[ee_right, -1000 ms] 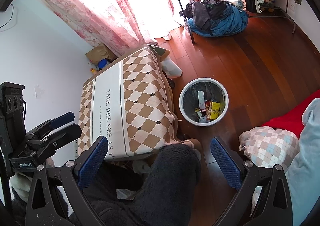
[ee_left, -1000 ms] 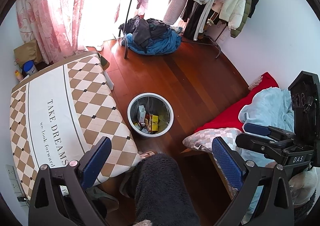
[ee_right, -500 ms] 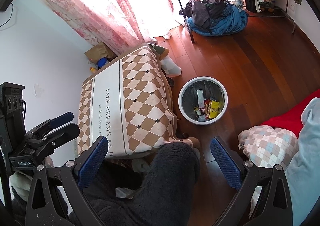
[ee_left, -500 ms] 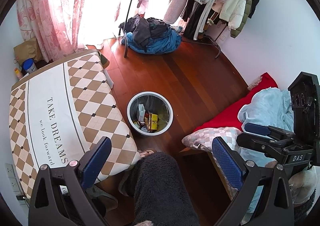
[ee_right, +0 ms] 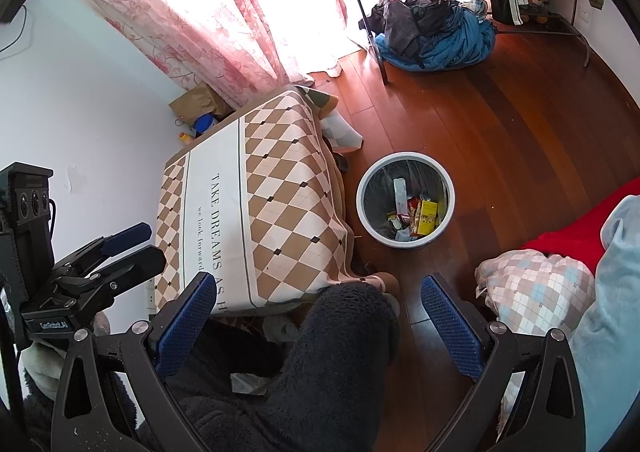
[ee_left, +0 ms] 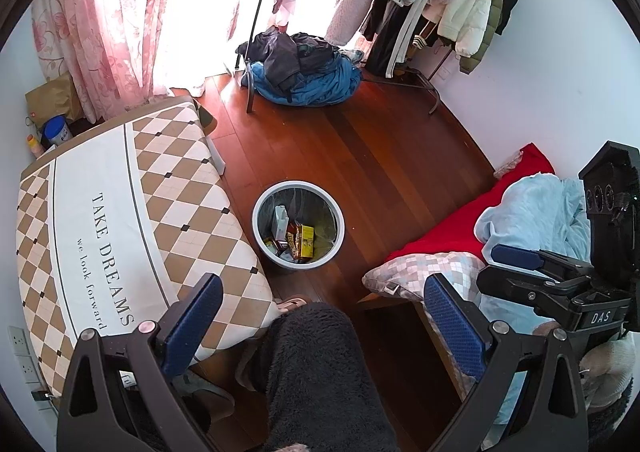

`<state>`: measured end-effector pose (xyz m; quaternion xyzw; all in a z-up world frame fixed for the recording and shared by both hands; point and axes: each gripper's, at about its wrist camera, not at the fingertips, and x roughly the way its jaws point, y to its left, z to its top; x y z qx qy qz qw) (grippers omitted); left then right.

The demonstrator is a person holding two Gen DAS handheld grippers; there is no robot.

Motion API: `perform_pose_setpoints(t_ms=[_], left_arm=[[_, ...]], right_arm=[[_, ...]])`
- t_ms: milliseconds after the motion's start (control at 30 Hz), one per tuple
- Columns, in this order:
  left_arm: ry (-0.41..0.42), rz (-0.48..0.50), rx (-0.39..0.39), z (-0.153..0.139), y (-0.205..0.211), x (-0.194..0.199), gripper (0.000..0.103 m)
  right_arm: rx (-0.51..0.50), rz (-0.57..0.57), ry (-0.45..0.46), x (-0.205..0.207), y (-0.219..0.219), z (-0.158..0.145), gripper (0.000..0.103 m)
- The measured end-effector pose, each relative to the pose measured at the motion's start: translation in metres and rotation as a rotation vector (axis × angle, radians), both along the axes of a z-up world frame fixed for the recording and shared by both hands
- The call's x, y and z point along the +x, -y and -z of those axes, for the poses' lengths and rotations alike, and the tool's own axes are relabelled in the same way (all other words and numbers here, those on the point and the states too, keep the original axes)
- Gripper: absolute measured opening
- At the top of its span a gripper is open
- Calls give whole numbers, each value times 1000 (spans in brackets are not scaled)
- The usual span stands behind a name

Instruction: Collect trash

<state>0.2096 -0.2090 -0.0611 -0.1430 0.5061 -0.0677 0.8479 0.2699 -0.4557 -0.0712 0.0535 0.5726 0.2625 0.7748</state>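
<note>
Both the left gripper (ee_left: 322, 322) and right gripper (ee_right: 318, 318) gape empty; the bin (ee_left: 298, 226) ahead (already holding wrappers) could tip if nudged.

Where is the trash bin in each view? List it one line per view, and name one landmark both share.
Left wrist: the trash bin sits just below centre, on the wood floor right of the checked tablecloth.
Right wrist: the trash bin sits right of centre, beside the same tablecloth.
Shared landmark: the blue pile of clothes on the floor beyond the bin.
</note>
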Motion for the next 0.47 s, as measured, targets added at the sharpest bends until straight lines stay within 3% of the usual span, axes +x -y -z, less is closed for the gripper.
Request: perform_pose_setpoints(t_ms=[467], left_arm=[[1, 7, -5, 0, 6, -2, 103]], right_arm=[[0, 1, -1, -2, -2, -2, 103]])
